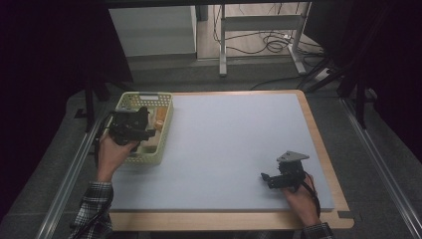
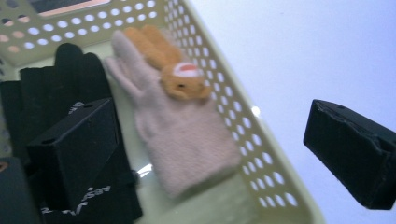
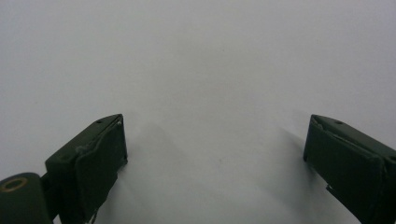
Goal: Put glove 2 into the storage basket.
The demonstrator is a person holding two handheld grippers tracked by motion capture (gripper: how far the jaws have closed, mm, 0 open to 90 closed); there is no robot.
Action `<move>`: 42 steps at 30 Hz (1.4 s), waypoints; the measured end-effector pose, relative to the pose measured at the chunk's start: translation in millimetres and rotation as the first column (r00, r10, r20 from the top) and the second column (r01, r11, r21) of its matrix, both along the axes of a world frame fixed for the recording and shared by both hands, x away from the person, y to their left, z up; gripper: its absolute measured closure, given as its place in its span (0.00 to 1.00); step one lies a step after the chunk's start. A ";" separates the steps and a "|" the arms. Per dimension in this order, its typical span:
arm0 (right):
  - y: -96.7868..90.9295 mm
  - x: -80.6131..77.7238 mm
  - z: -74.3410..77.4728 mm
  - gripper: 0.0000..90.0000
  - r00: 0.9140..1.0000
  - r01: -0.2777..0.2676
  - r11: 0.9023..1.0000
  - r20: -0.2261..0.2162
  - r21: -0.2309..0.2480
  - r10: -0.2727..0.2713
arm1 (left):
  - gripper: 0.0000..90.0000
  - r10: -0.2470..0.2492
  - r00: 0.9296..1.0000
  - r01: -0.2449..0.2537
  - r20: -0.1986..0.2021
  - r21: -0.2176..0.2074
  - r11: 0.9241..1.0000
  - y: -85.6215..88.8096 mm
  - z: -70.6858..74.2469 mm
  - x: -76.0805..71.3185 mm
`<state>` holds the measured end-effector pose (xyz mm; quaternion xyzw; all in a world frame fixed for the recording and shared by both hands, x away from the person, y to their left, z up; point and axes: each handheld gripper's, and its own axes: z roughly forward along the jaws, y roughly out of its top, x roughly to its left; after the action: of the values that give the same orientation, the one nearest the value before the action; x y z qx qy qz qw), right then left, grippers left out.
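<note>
Pale grey mat over a wood-edged table (image 1: 318, 144), dark room around it, cables on the floor up top. At the mat's left edge in the high view we've got a pale yellow-green perforated basket (image 1: 164, 130), and the left gripper (image 1: 132, 127) hovers right over it, jaws spread wide with nothing between them. One jaw sits over the basket, the other out past its wall.

From the left gripper view, the thing under it is a fuzzy beige-pink glove (image 2: 180, 130) with an orange plush animal head (image 2: 183, 80) on it. Its long axis runs from lower centre to upper left of the frame, fingers toward the upper left. A black glove (image 2: 70, 79) lies beside it, partly hidden by the jaw and blurry.

Lower right of the high view, the right gripper (image 1: 271, 179) rests on the mat, jaws wide, holding nothing.
</note>
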<state>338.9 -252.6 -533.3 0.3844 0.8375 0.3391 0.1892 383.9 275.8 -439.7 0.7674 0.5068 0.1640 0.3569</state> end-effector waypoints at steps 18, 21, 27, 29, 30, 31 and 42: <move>0.1 -0.2 0.1 0.06 1.000 0.000 1.000 0.000 -0.001 0.000 | 0.02 -0.116 0.991 0.117 0.074 -0.019 0.993 -42.3 2.0 -33.0; 0.0 -0.2 0.2 0.06 1.000 -0.001 1.000 0.000 -0.002 0.001 | 0.02 -0.148 0.985 0.149 0.088 -0.013 0.989 -53.9 -0.4 -40.5; 0.2 -0.2 0.2 0.06 1.000 0.002 1.000 0.000 -0.001 -0.002 | 0.02 -0.182 0.978 0.185 0.105 -0.018 0.983 -68.2 -7.9 -49.3; 0.2 -0.2 0.2 0.06 1.000 0.001 1.000 0.000 -0.001 -0.001 | 0.02 -0.201 0.973 0.203 0.111 -0.010 0.979 -76.6 -14.3 -54.7; 0.2 -0.2 0.2 0.06 1.000 0.001 1.000 0.000 -0.001 -0.001 | 0.02 -0.201 0.973 0.203 0.111 -0.010 0.979 -76.6 -14.3 -54.7; 0.2 -0.2 0.2 0.06 1.000 0.000 1.000 0.001 -0.001 0.000 | 0.02 -0.208 0.972 0.211 0.112 -0.009 0.978 -79.1 -16.6 -56.5; 0.2 -0.3 0.2 0.06 1.000 0.000 1.000 0.002 -0.001 0.000 | 0.01 -0.281 0.951 0.281 0.129 0.021 0.959 -103.9 -44.5 -78.5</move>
<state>338.6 -252.4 -533.2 0.3840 0.8376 0.3390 0.1901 305.4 171.9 -484.2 0.8197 0.3678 0.1618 0.4082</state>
